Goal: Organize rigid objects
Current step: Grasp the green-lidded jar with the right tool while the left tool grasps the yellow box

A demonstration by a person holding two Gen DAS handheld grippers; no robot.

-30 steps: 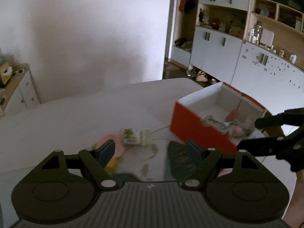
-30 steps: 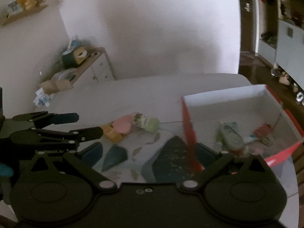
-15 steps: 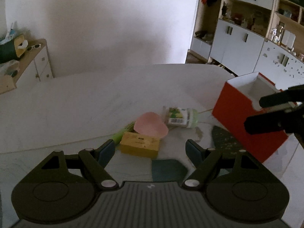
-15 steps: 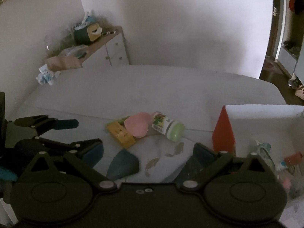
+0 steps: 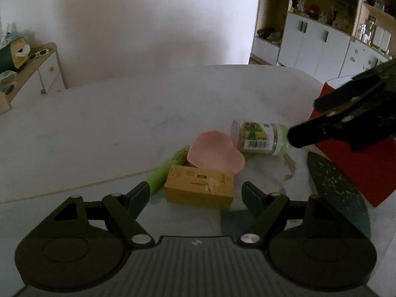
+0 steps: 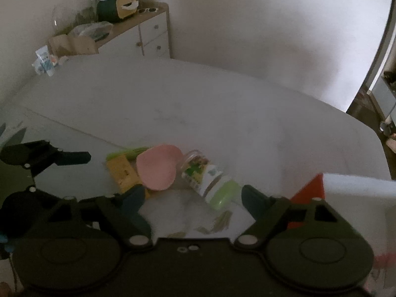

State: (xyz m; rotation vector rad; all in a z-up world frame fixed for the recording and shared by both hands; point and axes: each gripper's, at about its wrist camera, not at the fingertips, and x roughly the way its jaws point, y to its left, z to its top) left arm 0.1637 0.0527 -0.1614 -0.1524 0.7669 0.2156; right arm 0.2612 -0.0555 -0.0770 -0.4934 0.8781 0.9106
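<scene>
Table (image 5: 104, 123), pale and marbled, carries everything we note: a red box (image 5: 366, 173) with white inside at the right edge, and near it a tight cluster of loose items. We find a yellow carton (image 5: 200, 185) lying flat, a pink heart-shaped dish (image 5: 212, 153) leaning on its far edge, a green-capped jar (image 5: 259, 137) on its side just beside the dish, and a green tube (image 5: 165, 170) partly under the carton. Left gripper (image 5: 195, 193) stands wide apart and empty with the carton just ahead of its tips, while right gripper (image 6: 193, 198), whose jaws have just been closing, is also apart, gripping nothing, the jar's cap lying between its fingers untouched.
</scene>
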